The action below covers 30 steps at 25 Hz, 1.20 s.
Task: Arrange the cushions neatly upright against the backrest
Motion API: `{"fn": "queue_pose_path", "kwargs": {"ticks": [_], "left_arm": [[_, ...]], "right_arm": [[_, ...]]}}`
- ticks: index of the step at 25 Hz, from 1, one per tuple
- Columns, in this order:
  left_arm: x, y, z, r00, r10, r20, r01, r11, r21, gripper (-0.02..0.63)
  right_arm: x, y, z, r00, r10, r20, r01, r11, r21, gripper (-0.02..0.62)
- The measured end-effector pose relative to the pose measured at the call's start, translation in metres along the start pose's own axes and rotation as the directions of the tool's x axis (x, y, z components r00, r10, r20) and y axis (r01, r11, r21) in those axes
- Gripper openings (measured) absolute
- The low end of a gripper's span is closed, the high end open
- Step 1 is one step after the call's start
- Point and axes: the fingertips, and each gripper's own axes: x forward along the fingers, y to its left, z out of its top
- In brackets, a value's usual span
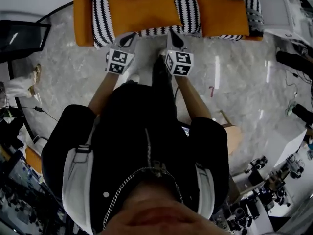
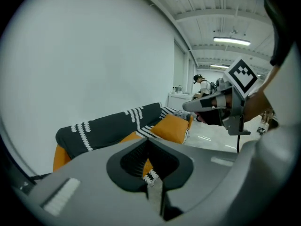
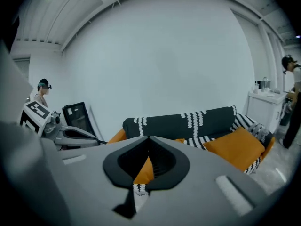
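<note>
An orange sofa (image 1: 83, 13) with a black-and-white striped cover stands at the top of the head view. Two orange cushions lie on its seat, one at the left (image 1: 142, 10) and one at the right (image 1: 222, 14). My left gripper (image 1: 130, 37) and right gripper (image 1: 172, 34) hover side by side at the seat's front edge, below the left cushion, both shut and empty. In the left gripper view the shut gripper (image 2: 148, 142) points at the sofa, with a cushion (image 2: 171, 128) beyond it. In the right gripper view the shut gripper (image 3: 149, 140) faces the dark backrest (image 3: 183, 121) and a cushion (image 3: 235, 147).
The sofa stands on a pale marble floor (image 1: 234, 82). A black screen (image 1: 22, 35) is at the left and a white cabinet (image 1: 274, 9) at the right of the sofa. Cluttered benches (image 1: 264, 190) fill the lower right. A person (image 3: 43, 92) stands in the background.
</note>
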Motion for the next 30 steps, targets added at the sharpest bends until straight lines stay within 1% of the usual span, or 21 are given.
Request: {"fn": "queue_pose_path", "kwargs": {"ticks": [3, 6, 9, 11, 17, 21, 25, 28, 30], "left_arm": [[0.031, 0.02, 0.004, 0.995, 0.091, -0.042, -0.092, 0.996, -0.019, 0.009], [0.051, 0.031, 0.006, 0.982, 0.169, -0.089, -0.174, 0.983, -0.054, 0.009], [0.06, 0.035, 0.012, 0.968, 0.226, -0.11, -0.236, 0.968, -0.084, 0.009], [0.064, 0.036, 0.013, 0.961, 0.248, -0.124, -0.26, 0.961, -0.09, 0.009], [0.069, 0.045, 0.004, 0.958, 0.252, -0.136, -0.262, 0.963, -0.067, 0.009], [0.064, 0.06, -0.005, 0.952, 0.27, -0.146, -0.285, 0.955, -0.087, 0.009], [0.069, 0.059, -0.014, 0.958, 0.248, -0.146, -0.266, 0.957, -0.116, 0.009], [0.069, 0.062, -0.022, 0.963, 0.228, -0.147, -0.246, 0.962, -0.12, 0.009], [0.073, 0.065, -0.034, 0.961, 0.218, -0.168, -0.239, 0.964, -0.116, 0.009]], "right_arm": [[0.031, -0.024, 0.014, 0.997, 0.068, -0.027, -0.069, 0.997, -0.033, 0.003], [0.051, -0.044, 0.023, 0.988, 0.141, -0.067, -0.145, 0.988, -0.058, 0.003], [0.069, -0.058, 0.025, 0.971, 0.211, -0.113, -0.22, 0.973, -0.072, 0.003], [0.08, -0.063, 0.024, 0.961, 0.24, -0.136, -0.252, 0.965, -0.077, 0.003], [0.106, -0.066, 0.013, 0.942, 0.282, -0.182, -0.301, 0.95, -0.084, 0.003], [0.117, -0.062, 0.012, 0.939, 0.278, -0.201, -0.3, 0.95, -0.089, 0.003], [0.119, -0.066, 0.008, 0.938, 0.278, -0.204, -0.298, 0.952, -0.072, 0.003], [0.123, -0.061, 0.002, 0.935, 0.279, -0.221, -0.306, 0.947, -0.1, 0.003], [0.128, -0.067, -0.004, 0.937, 0.267, -0.227, -0.295, 0.95, -0.098, 0.003]]}}
